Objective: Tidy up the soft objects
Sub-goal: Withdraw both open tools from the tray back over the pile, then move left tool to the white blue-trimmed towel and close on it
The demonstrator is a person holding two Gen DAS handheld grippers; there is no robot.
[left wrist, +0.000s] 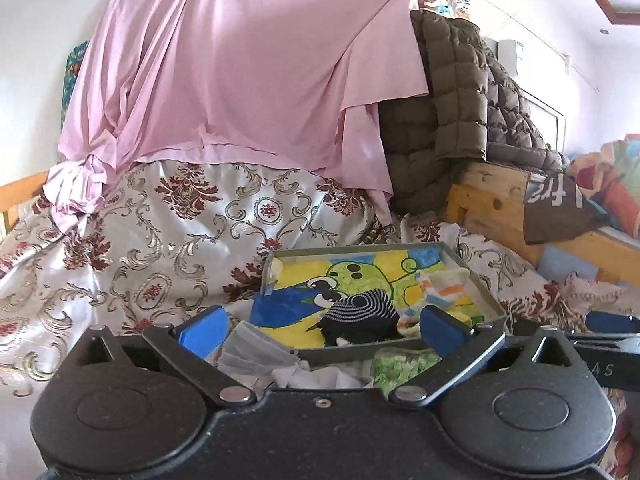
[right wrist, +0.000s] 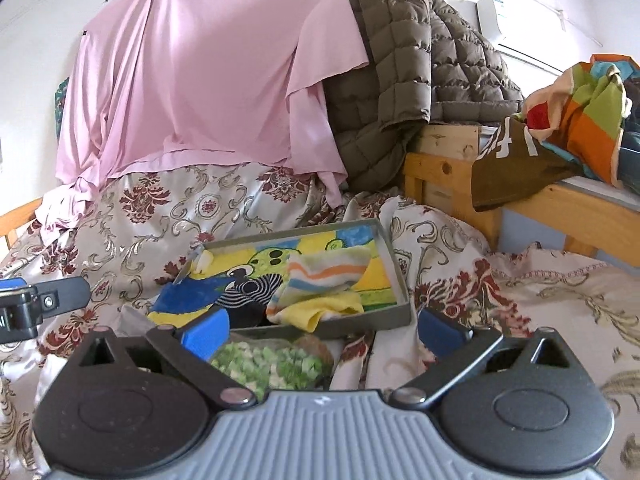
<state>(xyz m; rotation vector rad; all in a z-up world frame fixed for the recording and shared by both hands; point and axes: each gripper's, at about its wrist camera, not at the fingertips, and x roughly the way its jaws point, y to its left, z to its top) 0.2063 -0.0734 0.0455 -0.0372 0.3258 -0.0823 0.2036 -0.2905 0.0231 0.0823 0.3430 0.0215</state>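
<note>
A grey tray (left wrist: 474,278) lined with a bright bird picture lies on the floral bedspread. In it are a black-and-white striped sock (left wrist: 360,312) and a pastel striped sock (left wrist: 440,288). My left gripper (left wrist: 324,326) is open just in front of the tray, nothing between its blue pads. Below it lie a grey-white cloth (left wrist: 256,354) and a green-and-white soft piece (left wrist: 404,364). In the right wrist view the tray (right wrist: 396,280) holds the pastel sock (right wrist: 324,276), a yellow sock (right wrist: 320,310) and the black striped sock (right wrist: 248,290). My right gripper (right wrist: 324,334) is open and empty above the green piece (right wrist: 272,364).
A pink sheet (left wrist: 240,60) and an olive quilted jacket (left wrist: 452,92) hang behind the bedspread (left wrist: 160,240). A wooden bed frame (right wrist: 440,176) stands at right with a brown garment (right wrist: 516,168) and a multicoloured cloth (right wrist: 580,108) draped on it.
</note>
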